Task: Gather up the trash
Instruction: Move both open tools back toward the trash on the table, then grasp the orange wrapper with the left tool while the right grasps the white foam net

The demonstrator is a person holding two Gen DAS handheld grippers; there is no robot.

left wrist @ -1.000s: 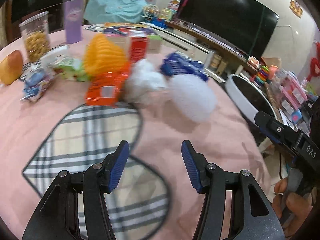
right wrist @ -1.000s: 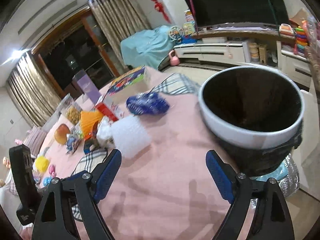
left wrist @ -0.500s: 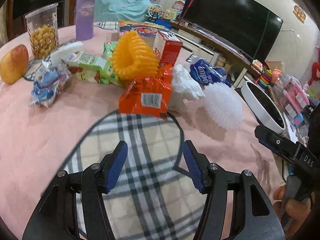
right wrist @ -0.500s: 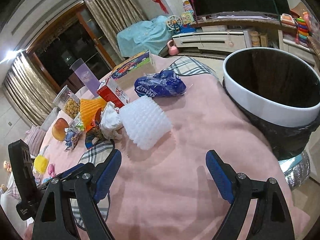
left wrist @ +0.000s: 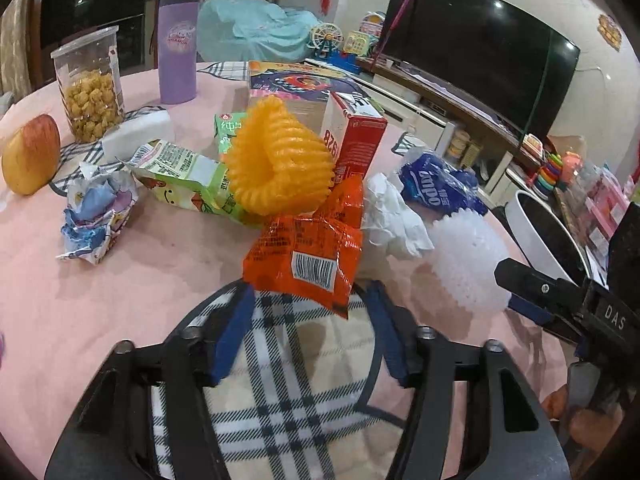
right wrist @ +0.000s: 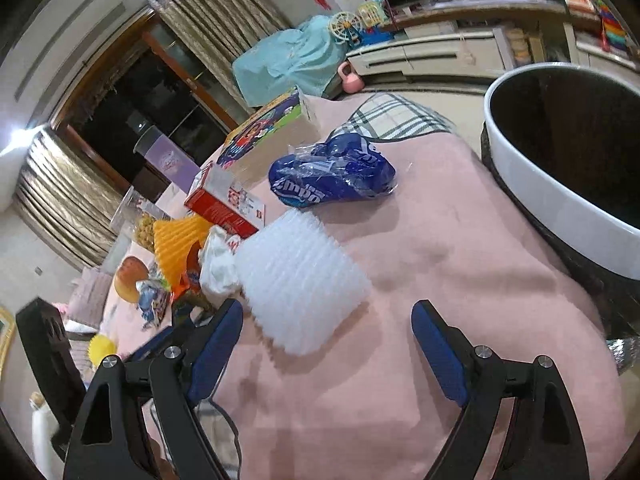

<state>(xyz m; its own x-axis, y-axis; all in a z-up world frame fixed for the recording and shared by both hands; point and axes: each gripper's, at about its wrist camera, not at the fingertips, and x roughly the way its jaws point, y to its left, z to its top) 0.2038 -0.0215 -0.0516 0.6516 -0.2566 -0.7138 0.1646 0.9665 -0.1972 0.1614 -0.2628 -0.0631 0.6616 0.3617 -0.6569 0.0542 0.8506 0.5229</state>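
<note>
Trash lies in a heap on the pink table [left wrist: 168,248]. An orange snack wrapper [left wrist: 308,252] lies nearest my left gripper [left wrist: 310,300], which is open with the wrapper's lower edge just between its fingertips. Behind it are an orange foam net [left wrist: 276,160], a red carton [left wrist: 356,136], a green carton [left wrist: 188,176] and white tissue [left wrist: 392,216]. A white foam net [right wrist: 300,280] lies just ahead of my open right gripper [right wrist: 326,320]. A blue wrapper [right wrist: 332,176] lies beyond it. The white-rimmed trash bin [right wrist: 532,184] stands at the table's right edge.
An apple [left wrist: 30,156], a jar of snacks [left wrist: 90,88], a purple cup [left wrist: 178,48] and a colourful box [left wrist: 296,84] stand at the back. A crumpled blue wrapper [left wrist: 96,212] lies left. A plaid mat [left wrist: 288,392] is under my left gripper.
My left gripper has moved forward to the orange wrapper, which now reaches between its fingers. My right gripper has moved closer to the white foam net. Both stay open.
</note>
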